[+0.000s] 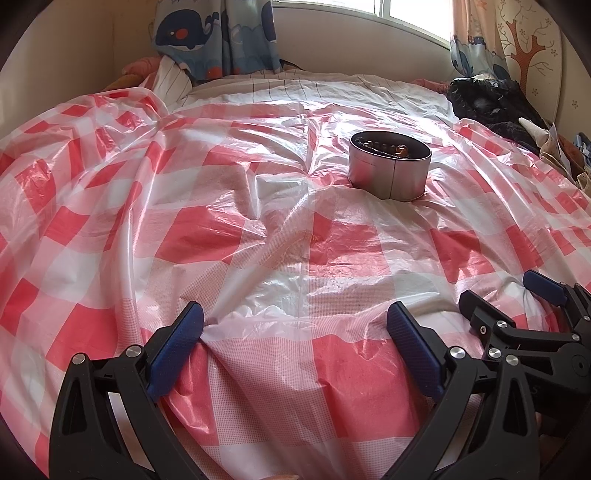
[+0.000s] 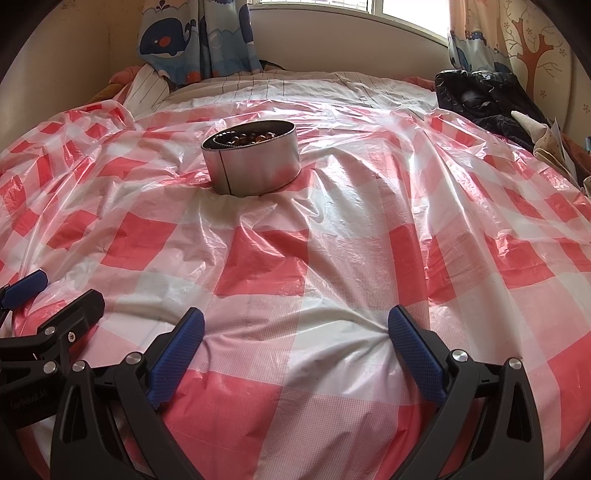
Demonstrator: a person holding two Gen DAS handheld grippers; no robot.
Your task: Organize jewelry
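Observation:
A round silver tin [image 1: 389, 170] [image 2: 253, 158] stands on the red-and-white checked plastic sheet [image 1: 258, 236] [image 2: 332, 240] covering the bed. Inside it lie brown beads [image 2: 255, 138] and a dark chain [image 1: 384, 149]. My left gripper [image 1: 295, 332] rests low on the sheet near the front, open, with nothing between its blue pads. My right gripper [image 2: 295, 332] sits beside it, also open and holding nothing. The right gripper's fingers [image 1: 543, 291] show at the right edge of the left wrist view; the left gripper's fingers [image 2: 26, 284] show at the left edge of the right wrist view.
A whale-print curtain [image 1: 214, 37] hangs at the back below a window [image 1: 413, 14]. A striped bedsheet [image 1: 295, 86] lies beyond the plastic. Dark clothes [image 1: 491, 103] are piled at the back right. A wall with a tree picture [image 2: 535, 48] is on the right.

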